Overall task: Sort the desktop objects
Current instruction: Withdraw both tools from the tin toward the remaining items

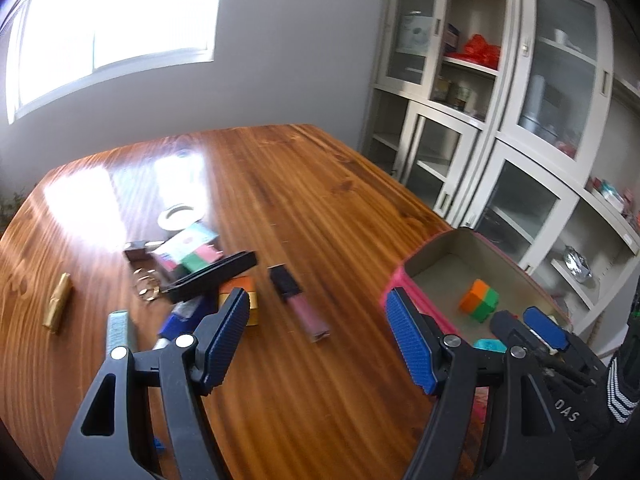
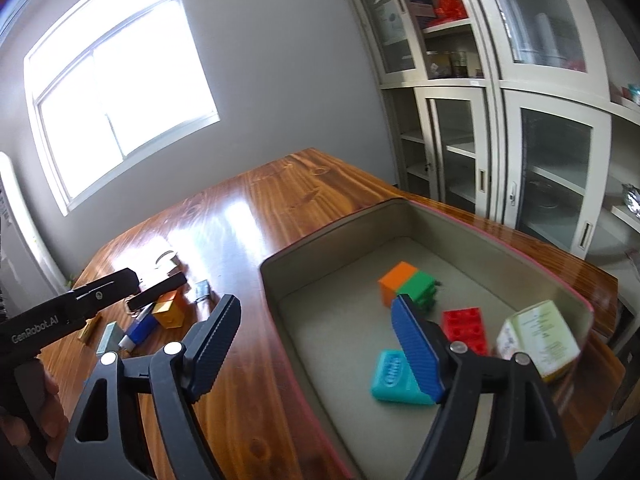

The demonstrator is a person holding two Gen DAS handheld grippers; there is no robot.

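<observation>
One lip gloss tube [image 1: 299,298] — flat, cap toward far edge.

both grippers: left gripper [image 1: 316,344], right gripper [image 2: 320,344], fingers spread, empty.

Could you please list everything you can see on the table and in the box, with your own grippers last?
table: one, brown wood, under everything
box: one, pink outside, grey inside, table's right
orange-green block: one, in box
red brick: one, in box
teal case: one, in box
pale carton: one, tilted, in box
lip gloss: one, pink with black cap, on table
gold tube: one, table's left
white ring: one, behind clutter
left gripper: open, empty
right gripper: open, empty, over box
</observation>
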